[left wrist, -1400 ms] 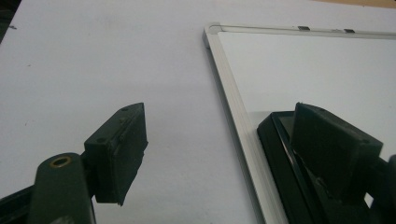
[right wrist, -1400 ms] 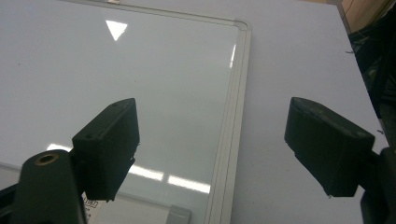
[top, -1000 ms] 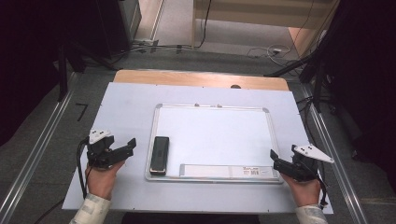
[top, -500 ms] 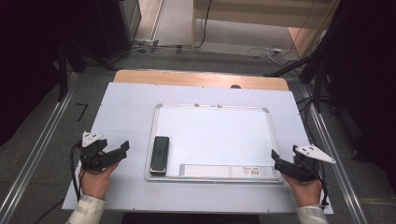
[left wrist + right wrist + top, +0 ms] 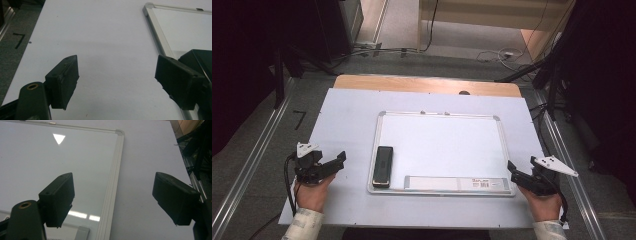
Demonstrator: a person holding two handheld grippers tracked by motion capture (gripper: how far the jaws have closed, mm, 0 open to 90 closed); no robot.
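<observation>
A white whiteboard (image 5: 442,147) with a metal frame lies flat in the middle of the pale table sheet (image 5: 347,110). A black eraser (image 5: 383,166) rests on the board's left part, beside a grey pen tray strip (image 5: 457,183) along its near edge. My left gripper (image 5: 339,160) hovers left of the board, jaws open and empty, pointing toward the eraser. In the left gripper view its jaws (image 5: 117,80) stand wide over bare sheet, the board's frame (image 5: 157,32) at right. My right gripper (image 5: 512,167) sits at the board's near right corner, also open and empty (image 5: 112,200).
The wooden table edge (image 5: 427,84) runs along the far side. Metal rails (image 5: 252,150) flank the table on both sides. Cables and dark stands (image 5: 557,75) crowd the floor at the far right. A black mark (image 5: 18,40) is on the grey floor left of the sheet.
My left gripper has drifted a little to the left, away from the whiteboard. The right gripper, board and eraser stay where they were.
</observation>
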